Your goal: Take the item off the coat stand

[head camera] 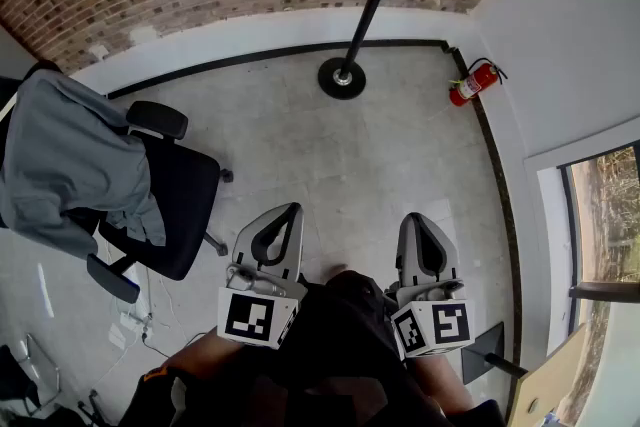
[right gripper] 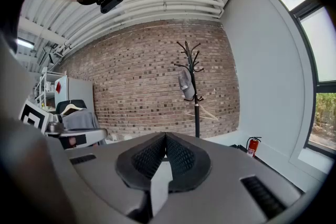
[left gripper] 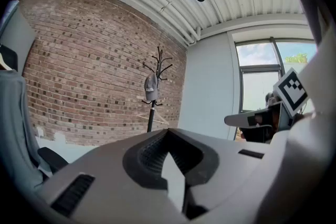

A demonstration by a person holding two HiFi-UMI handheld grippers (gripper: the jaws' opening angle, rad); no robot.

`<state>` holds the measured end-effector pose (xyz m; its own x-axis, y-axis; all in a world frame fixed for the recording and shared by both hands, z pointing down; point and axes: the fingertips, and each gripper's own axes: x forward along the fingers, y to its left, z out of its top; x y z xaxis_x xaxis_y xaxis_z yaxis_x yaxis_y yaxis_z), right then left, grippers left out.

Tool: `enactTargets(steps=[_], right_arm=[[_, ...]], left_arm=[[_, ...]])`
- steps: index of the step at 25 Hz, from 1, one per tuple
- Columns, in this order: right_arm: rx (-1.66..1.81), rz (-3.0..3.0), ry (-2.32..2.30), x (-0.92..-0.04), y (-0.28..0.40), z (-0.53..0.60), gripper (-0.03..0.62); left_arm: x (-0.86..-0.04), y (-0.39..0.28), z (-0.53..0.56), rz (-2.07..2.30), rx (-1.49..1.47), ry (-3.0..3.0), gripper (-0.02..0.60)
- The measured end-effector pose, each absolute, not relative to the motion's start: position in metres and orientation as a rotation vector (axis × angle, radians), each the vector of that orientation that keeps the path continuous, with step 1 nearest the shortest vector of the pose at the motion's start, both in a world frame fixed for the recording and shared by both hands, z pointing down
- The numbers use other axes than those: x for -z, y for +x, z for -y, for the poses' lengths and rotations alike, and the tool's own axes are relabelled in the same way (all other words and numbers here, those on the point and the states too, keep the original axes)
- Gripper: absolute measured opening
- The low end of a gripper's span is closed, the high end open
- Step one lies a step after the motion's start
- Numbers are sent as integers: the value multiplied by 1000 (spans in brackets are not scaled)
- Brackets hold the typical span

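Observation:
A black coat stand [head camera: 370, 5] rises from a round base by the far brick wall. A grey cap [right gripper: 185, 84] hangs on its upper hooks, also seen as the cap [left gripper: 151, 87] in the left gripper view. A pale wooden hanger [right gripper: 202, 110] hangs lower on the pole. My left gripper [head camera: 292, 209] and right gripper [head camera: 414, 217] are held low and close to my body, far from the stand. Both point toward it. Each pair of jaws meets at the tips with nothing between them: left gripper [left gripper: 168, 131], right gripper [right gripper: 165, 135].
A black office chair [head camera: 165, 205] draped with a grey jacket [head camera: 65, 160] stands at the left. A red fire extinguisher [head camera: 473, 83] sits against the right wall near the corner. Bare grey floor [head camera: 340, 155] lies between me and the stand. A window is at the right.

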<state>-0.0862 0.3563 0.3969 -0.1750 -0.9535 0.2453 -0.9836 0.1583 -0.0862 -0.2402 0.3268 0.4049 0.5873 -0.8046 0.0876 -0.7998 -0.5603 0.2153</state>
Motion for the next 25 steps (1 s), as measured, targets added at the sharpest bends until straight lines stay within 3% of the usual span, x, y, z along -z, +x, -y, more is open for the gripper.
enactTargets(steps=[14,25], right_arm=[[-388,2419,1783,-419,-62,-253,14],[-393,2544,1642,-400,65,-121,14]], left_arm=[[-424,-200,-235,1437,-84,2549,25],[-391,-70,-124,1575,-133,2518,25]])
